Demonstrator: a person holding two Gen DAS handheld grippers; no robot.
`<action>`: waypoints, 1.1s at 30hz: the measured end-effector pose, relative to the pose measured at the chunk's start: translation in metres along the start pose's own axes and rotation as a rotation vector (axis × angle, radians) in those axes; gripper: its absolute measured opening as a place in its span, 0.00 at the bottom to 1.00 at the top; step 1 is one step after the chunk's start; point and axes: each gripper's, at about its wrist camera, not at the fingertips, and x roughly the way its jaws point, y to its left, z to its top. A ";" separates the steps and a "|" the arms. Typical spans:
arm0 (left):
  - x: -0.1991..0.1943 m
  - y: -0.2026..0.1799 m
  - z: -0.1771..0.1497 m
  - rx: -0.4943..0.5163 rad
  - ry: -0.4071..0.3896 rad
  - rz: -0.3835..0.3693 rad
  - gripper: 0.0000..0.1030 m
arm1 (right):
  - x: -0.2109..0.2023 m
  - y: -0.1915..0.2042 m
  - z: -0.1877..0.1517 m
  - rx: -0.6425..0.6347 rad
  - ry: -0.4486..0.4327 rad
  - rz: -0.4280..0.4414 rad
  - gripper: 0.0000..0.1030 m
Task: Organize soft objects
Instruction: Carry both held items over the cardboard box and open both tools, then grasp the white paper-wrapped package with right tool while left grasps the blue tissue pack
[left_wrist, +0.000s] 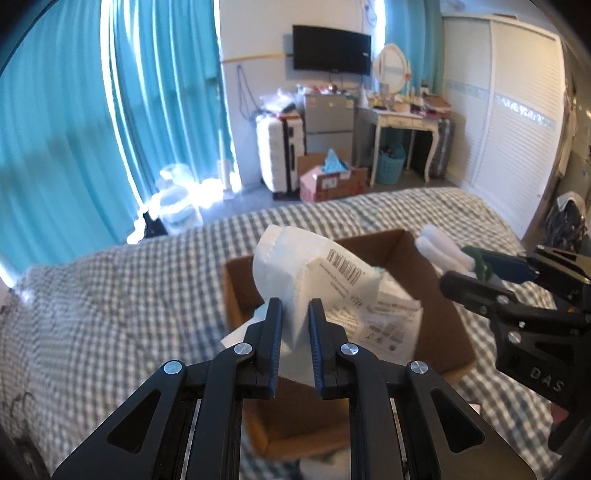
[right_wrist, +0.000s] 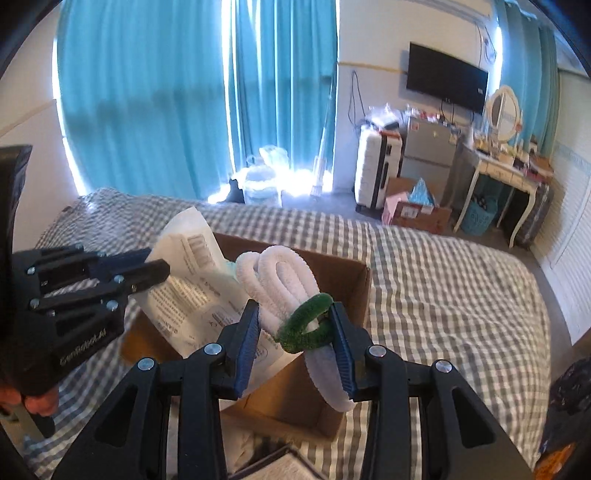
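Observation:
An open cardboard box lies on the checked bed; it also shows in the right wrist view. My left gripper is shut on a white plastic packet with a barcode and holds it over the box. The packet also shows in the right wrist view, with the left gripper on it. My right gripper is shut on a bundle of white fuzzy cord tied with a green fuzzy band, held over the box. The bundle also shows in the left wrist view, with the right gripper.
The bed with a grey checked cover fills the foreground. Beyond it stand teal curtains, a white suitcase, a small fridge, a dressing table and a floor box.

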 end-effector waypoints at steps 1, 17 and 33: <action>0.009 -0.001 0.000 0.002 0.011 -0.001 0.14 | 0.011 -0.002 0.001 0.003 0.017 0.003 0.36; -0.011 -0.013 -0.013 0.040 0.016 0.006 0.46 | -0.011 -0.021 0.000 0.102 -0.035 0.000 0.72; -0.186 -0.014 -0.056 -0.039 -0.259 0.111 1.00 | -0.161 0.029 -0.046 0.008 -0.136 -0.118 0.98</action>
